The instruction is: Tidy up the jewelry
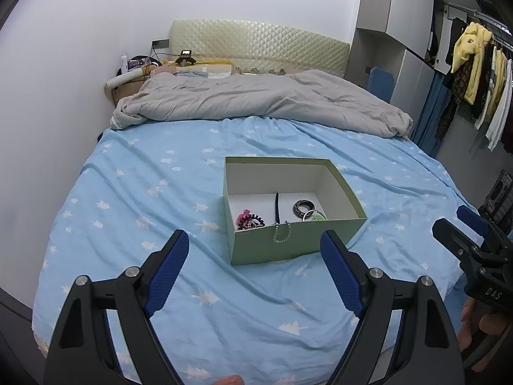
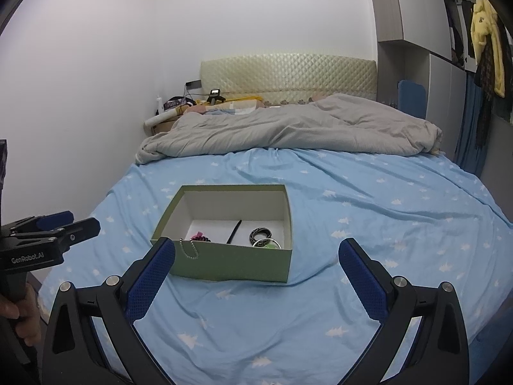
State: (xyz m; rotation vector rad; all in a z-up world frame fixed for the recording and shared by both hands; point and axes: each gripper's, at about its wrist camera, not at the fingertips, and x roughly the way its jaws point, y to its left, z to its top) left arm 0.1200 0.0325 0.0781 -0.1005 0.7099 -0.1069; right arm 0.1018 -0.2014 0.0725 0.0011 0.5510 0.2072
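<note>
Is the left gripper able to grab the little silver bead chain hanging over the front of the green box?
Probably yes. The left gripper is open and empty, the silver bead chain drapes over the near wall of the open green cardboard box, and only bare blue bedsheet lies between.

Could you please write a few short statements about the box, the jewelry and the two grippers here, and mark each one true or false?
1. The green box stands open on the blue bedsheet. True.
2. A bead chain hangs over the box's near wall. True.
3. The left gripper holds a bangle. False: it is open and empty.
4. The patterned black bangle lies on the sheet outside the box. False: it lies inside the box.
5. The right gripper is open and holds nothing. True.
6. The grey duvet covers the box. False: it is bunched near the headboard.
</note>
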